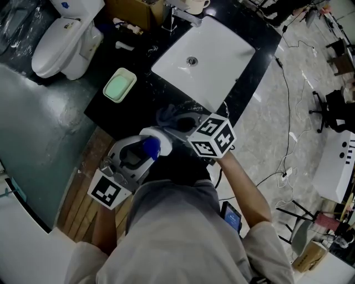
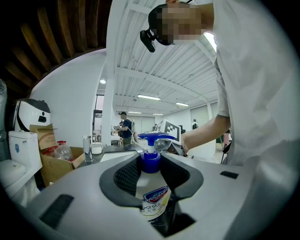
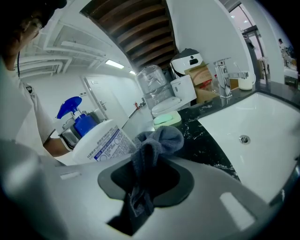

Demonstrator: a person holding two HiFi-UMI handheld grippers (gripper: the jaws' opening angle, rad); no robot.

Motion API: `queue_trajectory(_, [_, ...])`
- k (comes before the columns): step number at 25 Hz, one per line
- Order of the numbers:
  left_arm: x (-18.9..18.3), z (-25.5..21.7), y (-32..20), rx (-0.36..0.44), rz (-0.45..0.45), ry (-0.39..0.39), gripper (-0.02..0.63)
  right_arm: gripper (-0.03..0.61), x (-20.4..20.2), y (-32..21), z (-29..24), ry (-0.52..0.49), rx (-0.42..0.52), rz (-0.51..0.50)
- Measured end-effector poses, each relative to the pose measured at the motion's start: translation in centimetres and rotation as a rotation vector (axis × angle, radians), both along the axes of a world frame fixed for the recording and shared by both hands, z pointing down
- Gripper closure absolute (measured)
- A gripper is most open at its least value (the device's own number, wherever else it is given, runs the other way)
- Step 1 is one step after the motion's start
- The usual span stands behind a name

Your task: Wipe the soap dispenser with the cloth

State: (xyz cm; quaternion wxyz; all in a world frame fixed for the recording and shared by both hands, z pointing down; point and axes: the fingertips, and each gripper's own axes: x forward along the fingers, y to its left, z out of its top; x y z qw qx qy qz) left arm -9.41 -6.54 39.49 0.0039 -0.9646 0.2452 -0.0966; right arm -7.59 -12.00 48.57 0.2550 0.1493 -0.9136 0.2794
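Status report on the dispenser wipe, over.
Left gripper shut on soap dispenser. Right gripper shut on cloth, bunched beside the dispenser's body. Nothing between them.

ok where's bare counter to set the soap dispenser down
Bare black counter lies between the green soap dish and the sink basin, and along the basin's right side. Behind, by the faucet and cardboard box, it's crowded.
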Motion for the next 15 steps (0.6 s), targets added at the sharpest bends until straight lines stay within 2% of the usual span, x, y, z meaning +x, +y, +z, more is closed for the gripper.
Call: queue_trajectory(15, [0.3,-0.2,-0.1,0.011,0.02,-0.01,0.483,0.505,-0.4,-0.1,-1.7,-0.03,0.009,-0.016])
